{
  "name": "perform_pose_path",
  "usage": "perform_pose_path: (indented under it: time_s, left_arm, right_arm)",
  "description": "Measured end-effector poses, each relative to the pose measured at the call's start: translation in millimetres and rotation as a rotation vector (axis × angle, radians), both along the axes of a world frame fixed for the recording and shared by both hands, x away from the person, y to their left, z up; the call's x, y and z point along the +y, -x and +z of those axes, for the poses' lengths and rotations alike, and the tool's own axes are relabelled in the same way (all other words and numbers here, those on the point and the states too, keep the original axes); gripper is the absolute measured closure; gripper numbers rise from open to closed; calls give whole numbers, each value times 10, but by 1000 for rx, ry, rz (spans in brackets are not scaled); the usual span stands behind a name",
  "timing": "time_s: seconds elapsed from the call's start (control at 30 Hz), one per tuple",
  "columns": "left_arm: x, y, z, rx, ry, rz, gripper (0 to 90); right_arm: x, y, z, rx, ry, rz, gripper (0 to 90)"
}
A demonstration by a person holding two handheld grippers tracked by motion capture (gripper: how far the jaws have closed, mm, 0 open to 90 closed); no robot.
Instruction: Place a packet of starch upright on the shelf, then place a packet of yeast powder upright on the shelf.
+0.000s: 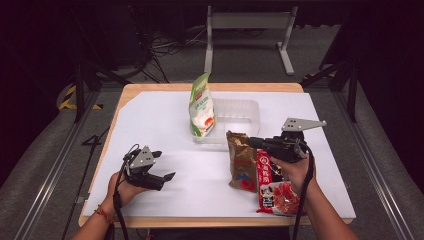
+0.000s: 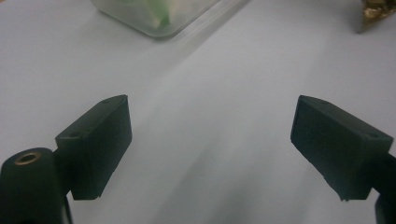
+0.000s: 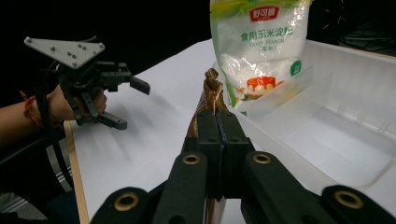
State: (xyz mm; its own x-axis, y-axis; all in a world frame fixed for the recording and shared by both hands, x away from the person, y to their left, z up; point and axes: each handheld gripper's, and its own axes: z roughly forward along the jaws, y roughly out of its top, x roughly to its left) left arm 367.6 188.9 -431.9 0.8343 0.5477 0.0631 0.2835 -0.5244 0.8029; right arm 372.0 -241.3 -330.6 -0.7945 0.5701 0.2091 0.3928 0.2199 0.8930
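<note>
- Right gripper (image 3: 217, 119): jaws pressed together on the top edge of a brown-gold crinkled foil snack bag (image 1: 242, 160), which shows as a thin strip rising between the pads in the right gripper view. In the high view the bag hangs below the jaws, its lower end at the white table sheet (image 1: 165, 125).
- Just beside that bag, under the right hand (image 1: 292, 170), lies a flat red-and-white printed plastic packet (image 1: 272, 187), touching the brown bag along one side.
- Ahead of the right gripper's tips: a clear, shallow rectangular plastic tray (image 3: 345, 135), with nothing on its floor.
- At the tray's near-left corner stands a white-and-green plastic pouch of starch (image 3: 259, 46), upright and leaning against the tray wall.
- Left gripper (image 1: 165, 165): jaws wide apart, nothing between them; in the left gripper view they frame bare white sheet. It sits well apart from the bags, held low over the sheet by the left hand (image 1: 125, 187).
</note>
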Motion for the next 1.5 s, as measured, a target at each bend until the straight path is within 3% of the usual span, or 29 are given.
perform_pose_path:
  time_s: [0.33, 0.6, 0.83, 1.03, 1.5]
  left_arm:
    - [88, 29, -9, 7, 24, 14, 132]
    - [74, 29, -12, 13, 19, 21, 129]
    - [87, 57, 17, -9, 34, 40, 130]
    - [73, 72, 11, -8, 19, 38, 130]
    - [77, 67, -3, 0, 19, 34, 128]
  right_arm:
    - [27, -22, 95, -39, -21, -22, 897]
    - [85, -84, 137, -64, -36, -45, 897]
    - [119, -130, 244, -100, -45, -81, 897]
    - [186, -204, 338, -134, -44, -110, 897]
    - [355, -455, 516, -156, -58, -184, 897]
